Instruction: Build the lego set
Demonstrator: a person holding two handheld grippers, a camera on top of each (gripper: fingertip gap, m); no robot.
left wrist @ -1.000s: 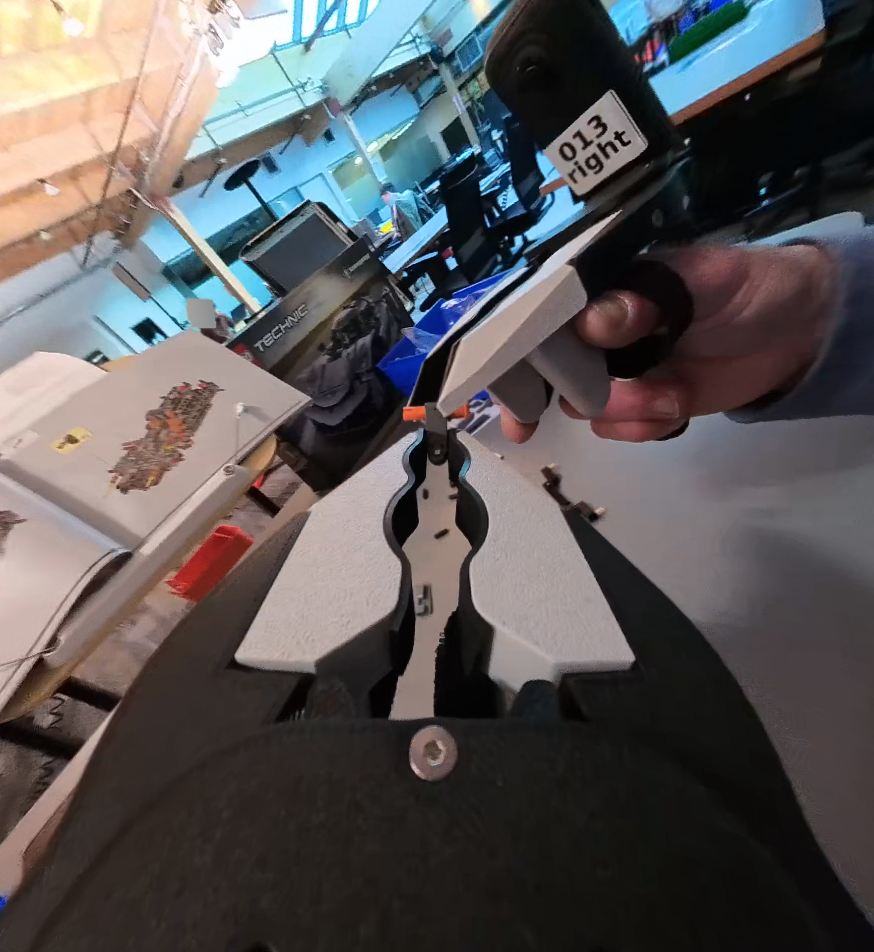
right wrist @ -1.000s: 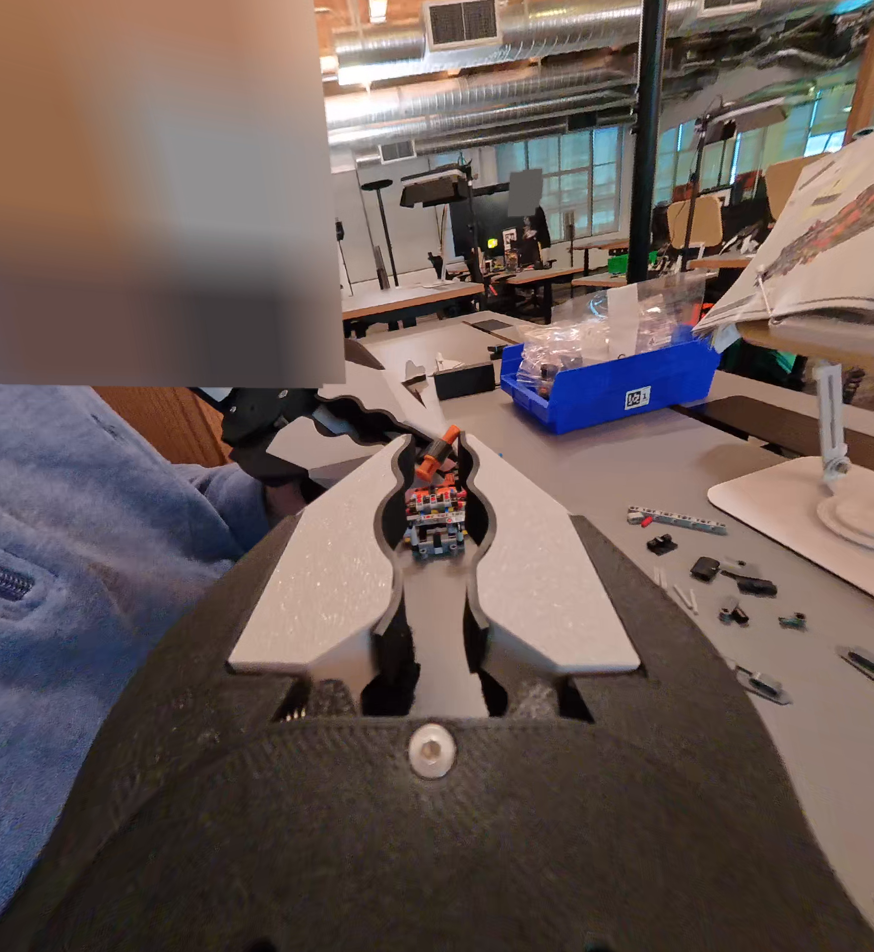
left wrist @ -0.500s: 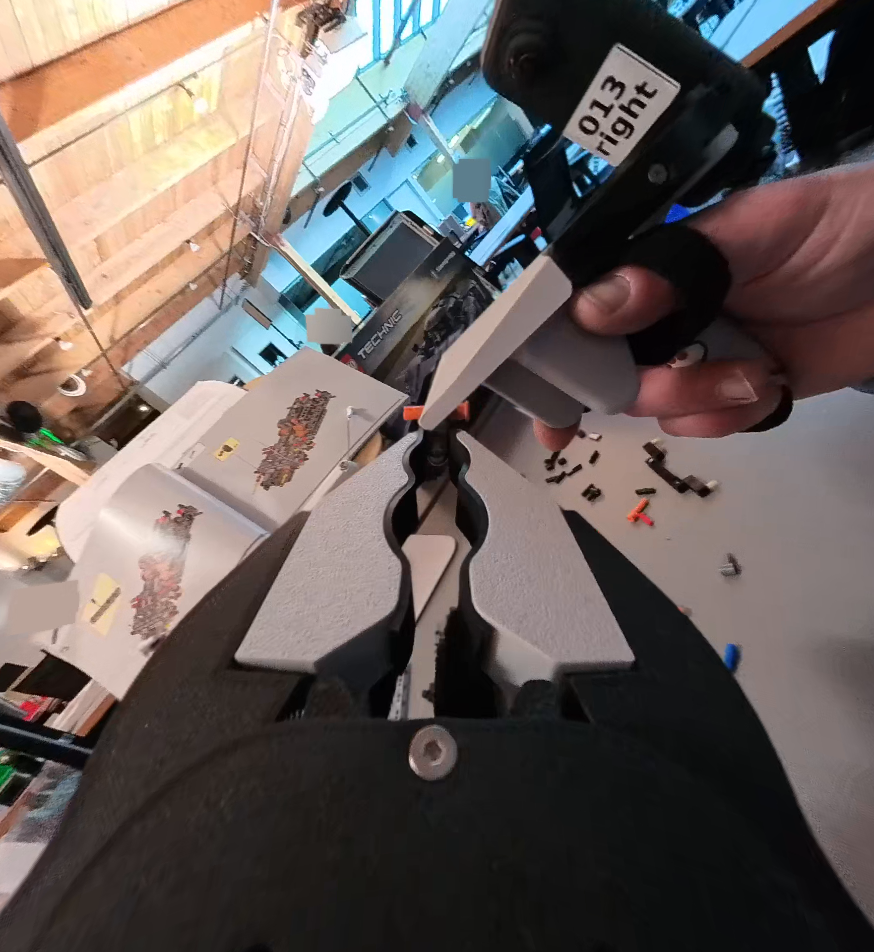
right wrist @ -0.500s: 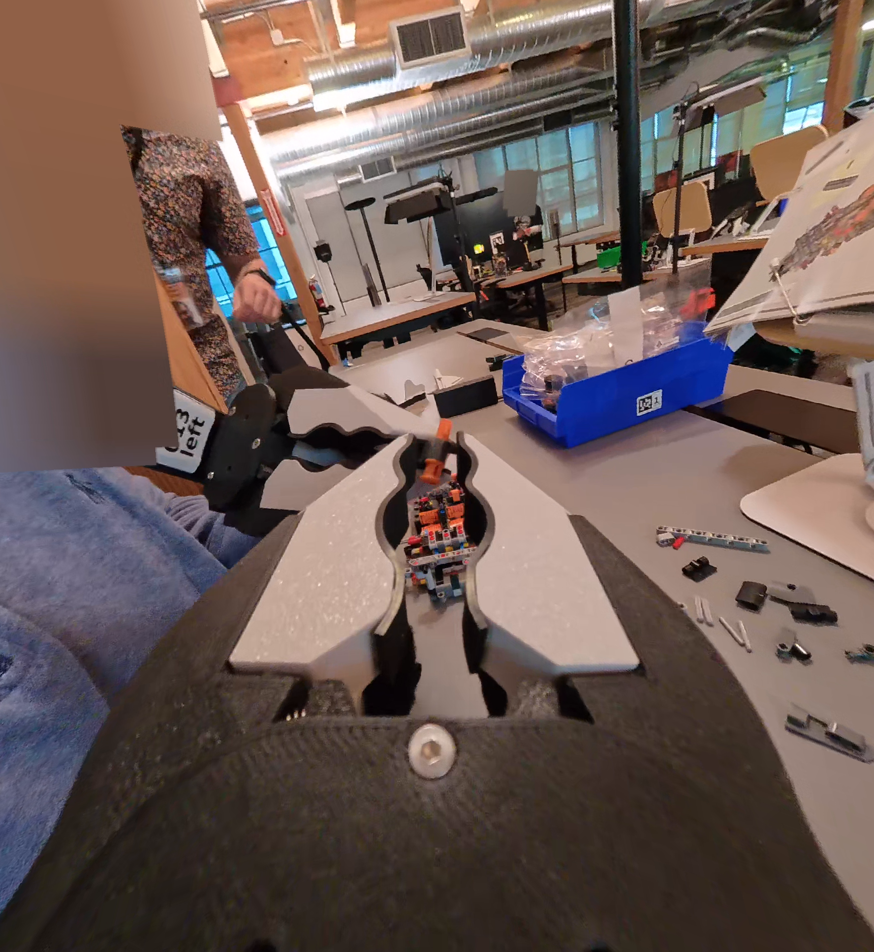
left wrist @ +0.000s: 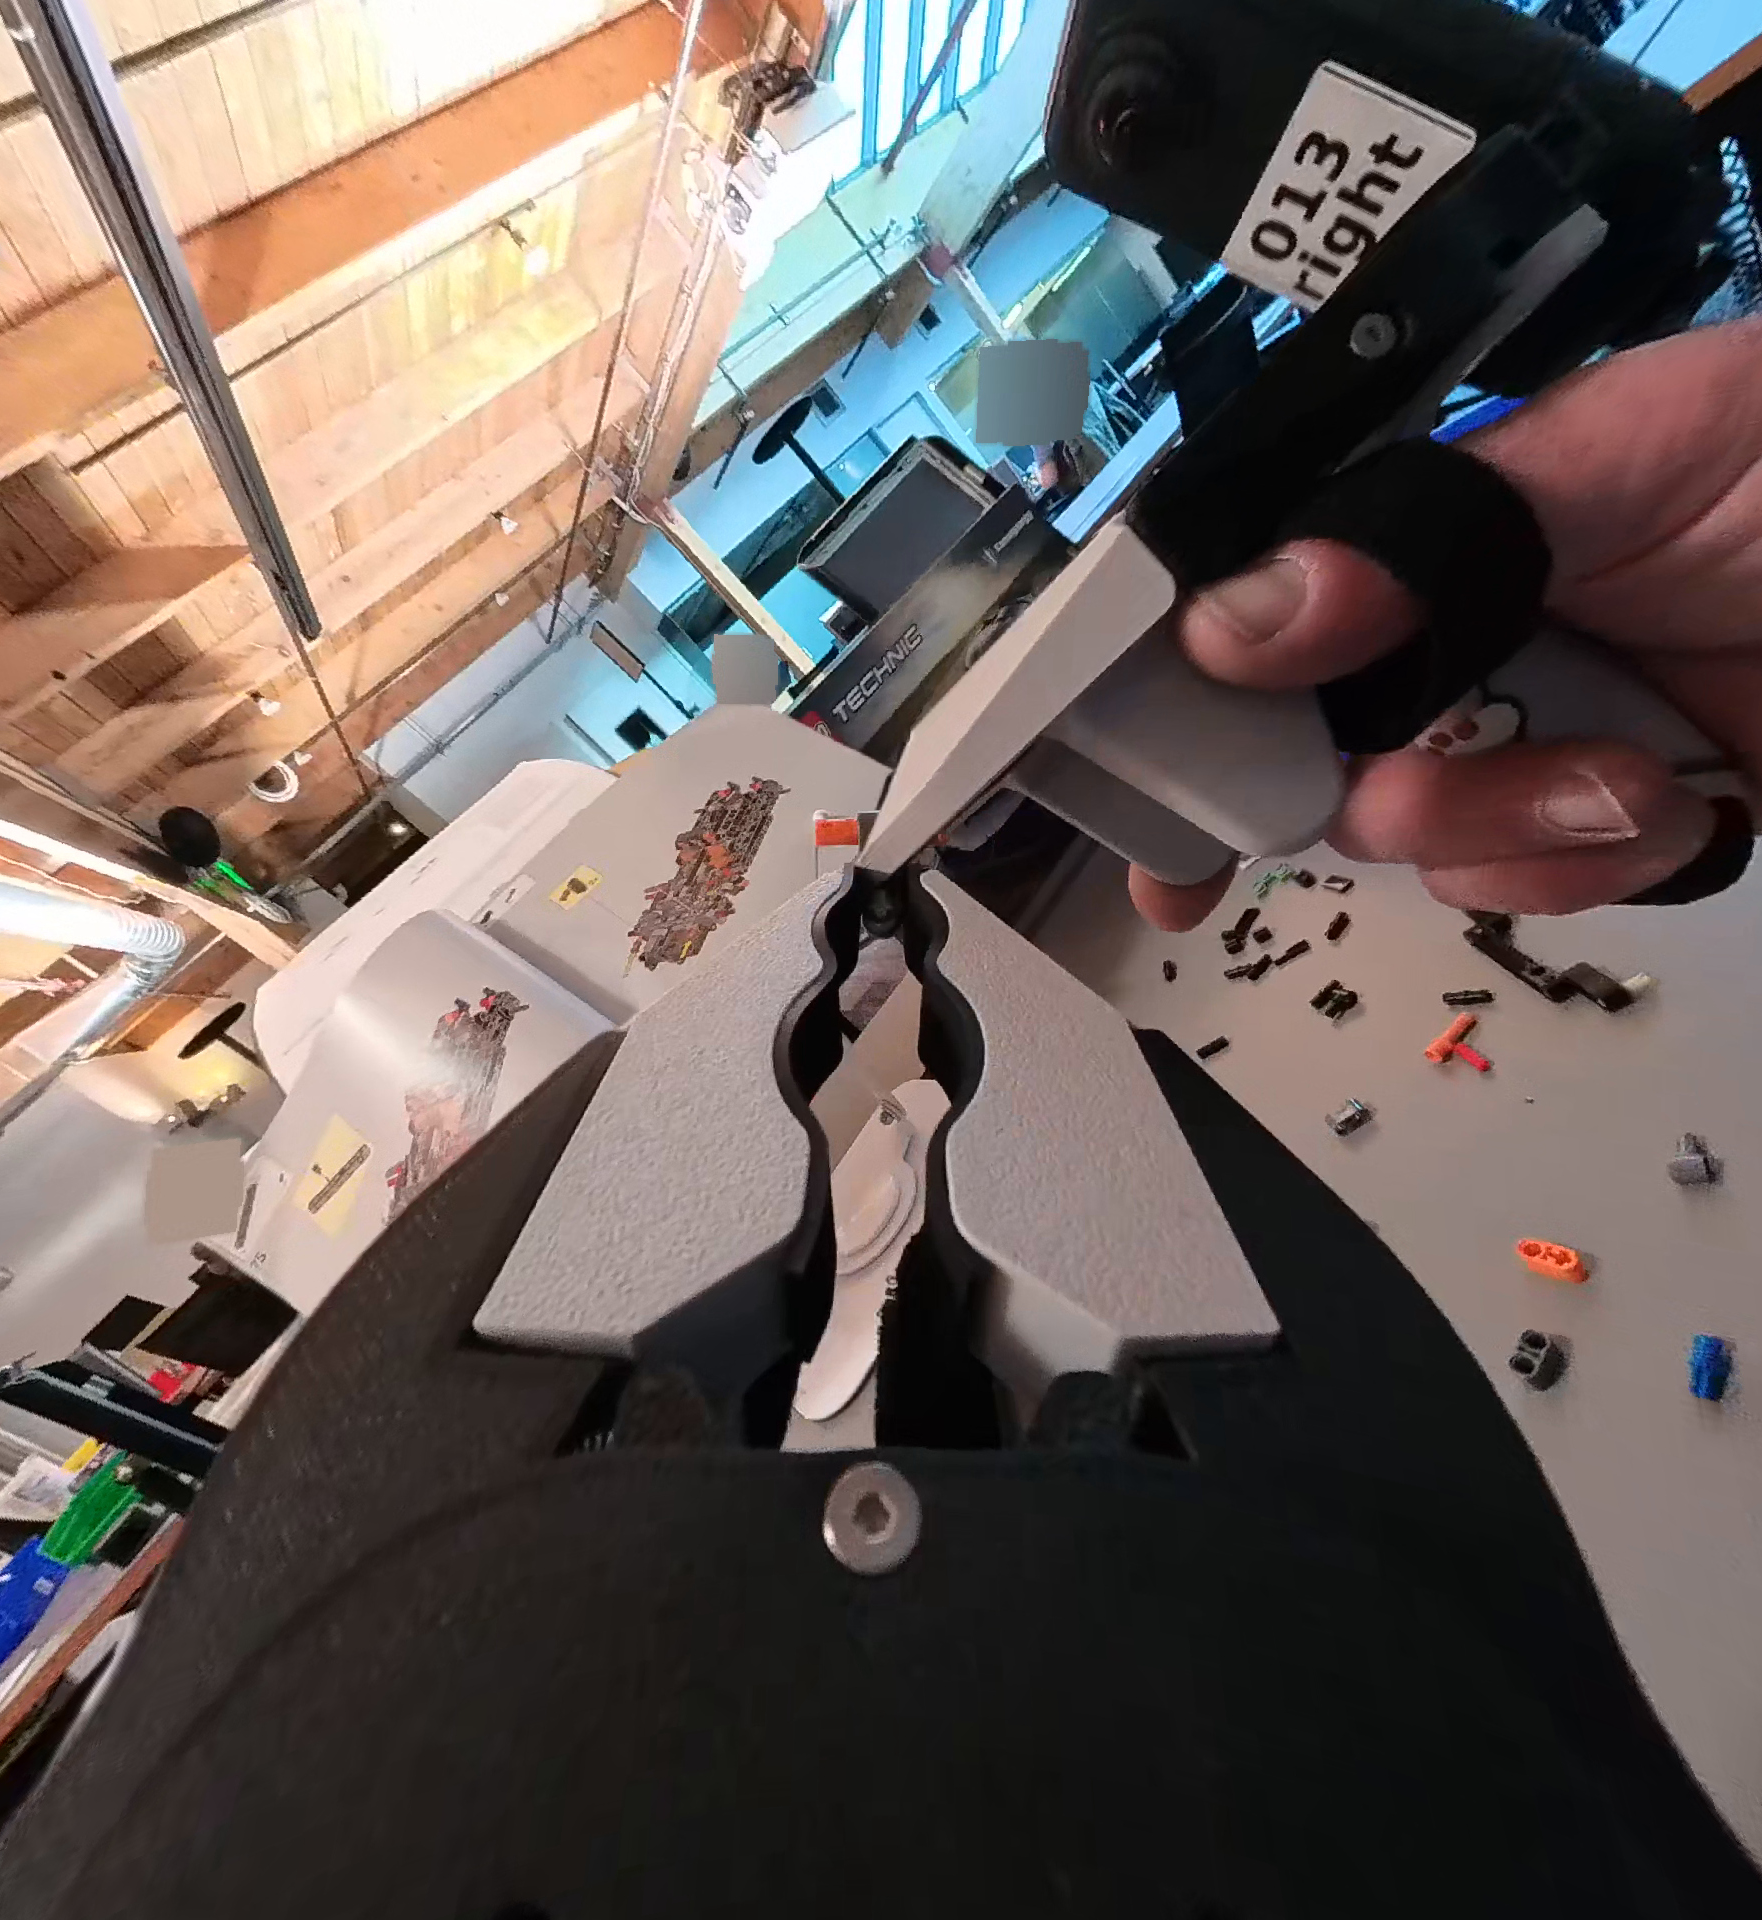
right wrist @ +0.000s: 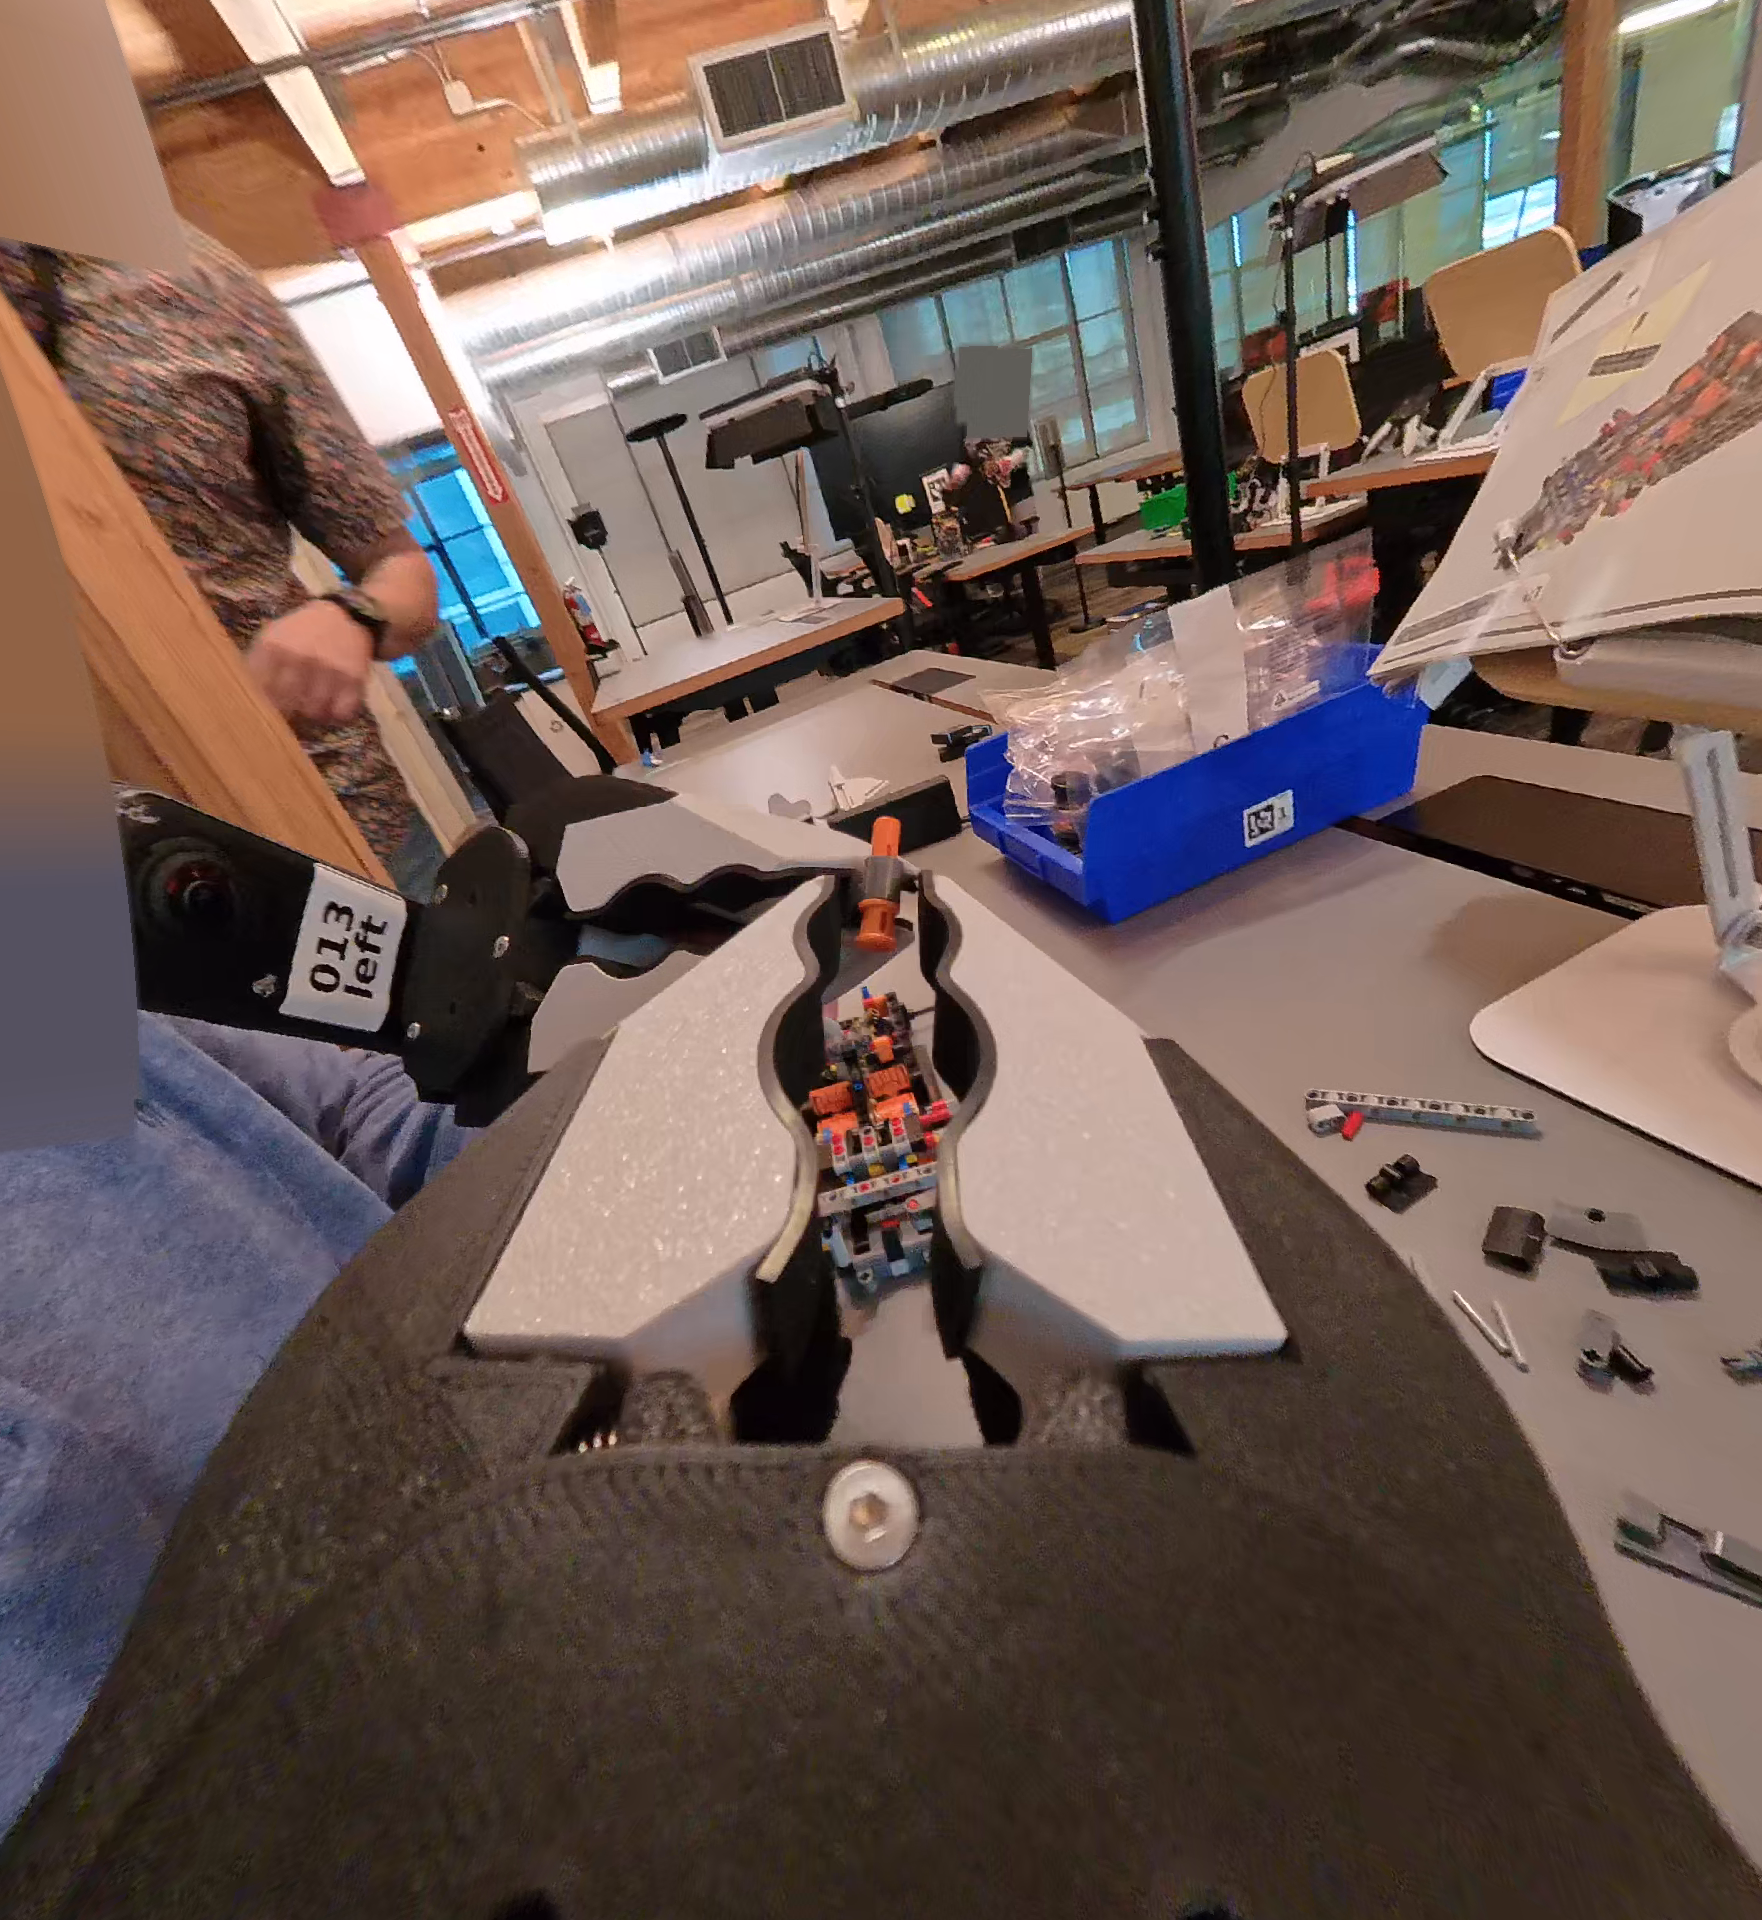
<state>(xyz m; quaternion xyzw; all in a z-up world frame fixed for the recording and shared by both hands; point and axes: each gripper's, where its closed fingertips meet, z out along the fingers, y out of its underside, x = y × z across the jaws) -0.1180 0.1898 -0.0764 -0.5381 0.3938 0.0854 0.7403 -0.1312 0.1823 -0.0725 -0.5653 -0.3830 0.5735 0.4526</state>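
Your right gripper is closed narrow on a small orange-and-grey Technic pin-and-axle piece. The piece stands nearly upright between the tips, its long axis running up and slightly away from you, orange stub clear above the tips.

Your left gripper comes in from your left, tips meeting the right tips at the same spot. It is narrow too, pinching a small dark part just under the orange end. Whether that dark part is the grey collar of the same piece, you cannot tell.

The multicoloured, mostly orange and grey, brick assembly lies directly below and behind the right fingertips, seen through the gap, on the grey tabletop; contact with the table is hidden.

Judgement: the piece is shared between both tips, the right nearer the assembly. The coming move probably turns on bringing the pin's upright axis into line with a hole in the assembly below.

Loose dark parts lie well apart, to your right.
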